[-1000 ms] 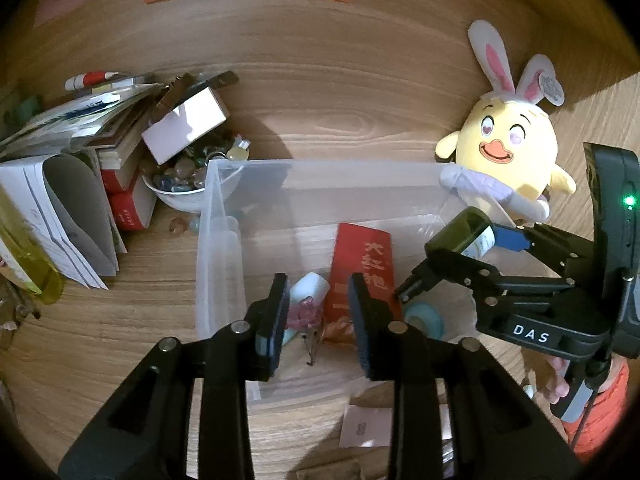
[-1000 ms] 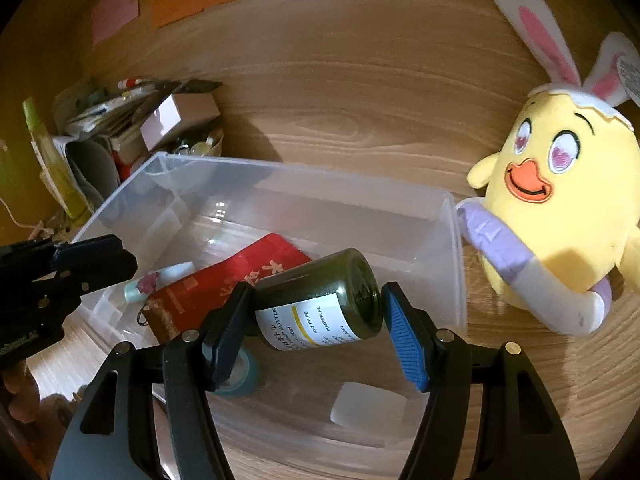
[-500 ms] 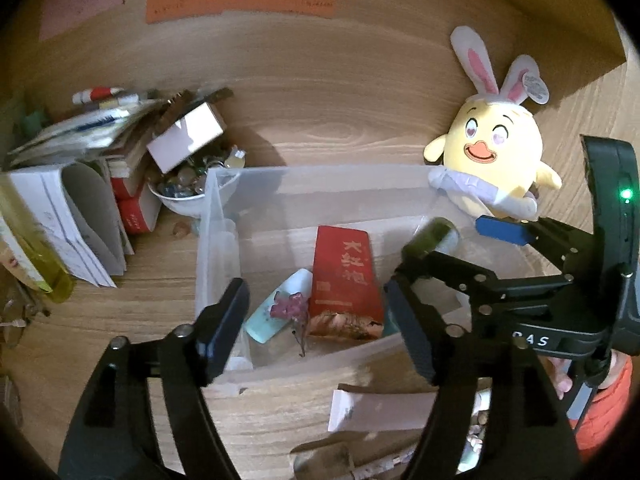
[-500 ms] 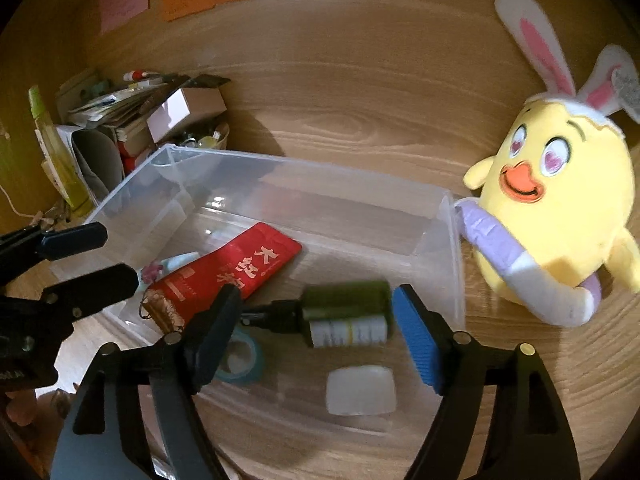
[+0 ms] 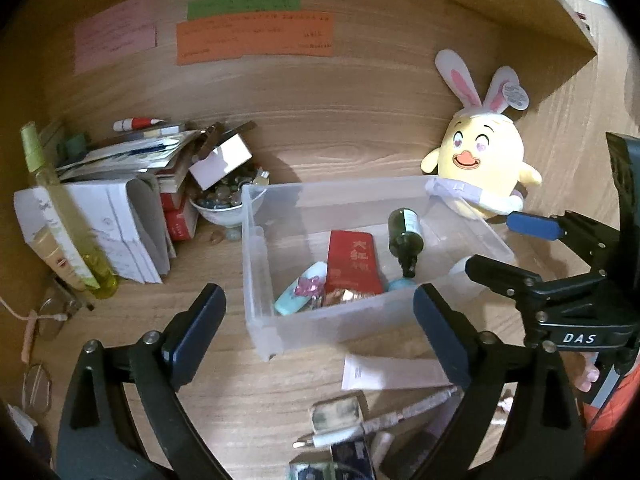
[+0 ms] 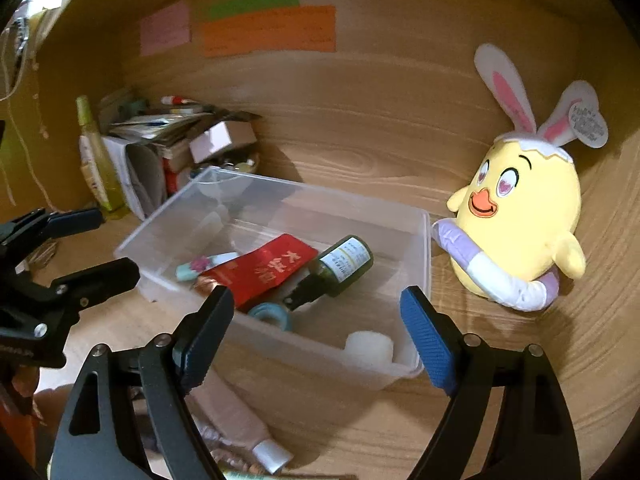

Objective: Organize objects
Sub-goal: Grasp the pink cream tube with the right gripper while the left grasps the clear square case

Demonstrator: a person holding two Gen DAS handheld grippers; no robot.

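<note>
Looking through the left wrist view: left gripper (image 5: 318, 312) fills the bottom of frame, jaws spread wide and just been opening, nothing between them but air above the bin's near wall. Clear bin (image 5: 256, 248) sits mid-frame on the wooden table (image 5: 192, 360). Inside it: red packet (image 5: 352, 264) in the centre, mint tube (image 5: 300, 296) lower left of the packet, green bottle (image 5: 406, 236) lying on its side to the right, tape roll (image 5: 398, 285) just below the bottle's cap. Right gripper (image 5: 516, 248) enters from the right edge, open, empty. Plush chick (image 5: 480, 164) upper right, touching the bin's far right corner. Paper stack (image 5: 120, 200) and a bowl (image 5: 218, 210) at left, bowl just beside the bin. White tube (image 5: 392, 372) lies on the table below the bin.

Right wrist view: right gripper (image 6: 318, 340) at the bottom of frame, jaws wide and just been opening, holding nothing; bin (image 6: 280, 196) beyond them. Bottle (image 6: 344, 264) lies on the bin floor, cap toward lower left, touching the packet (image 6: 264, 272). Tape (image 6: 272, 314) near the front wall, white block (image 6: 370, 346) in the near right corner. Left gripper (image 6: 84, 248) at left edge, open. Chick (image 6: 520, 216) at right, beside the bin.
</note>
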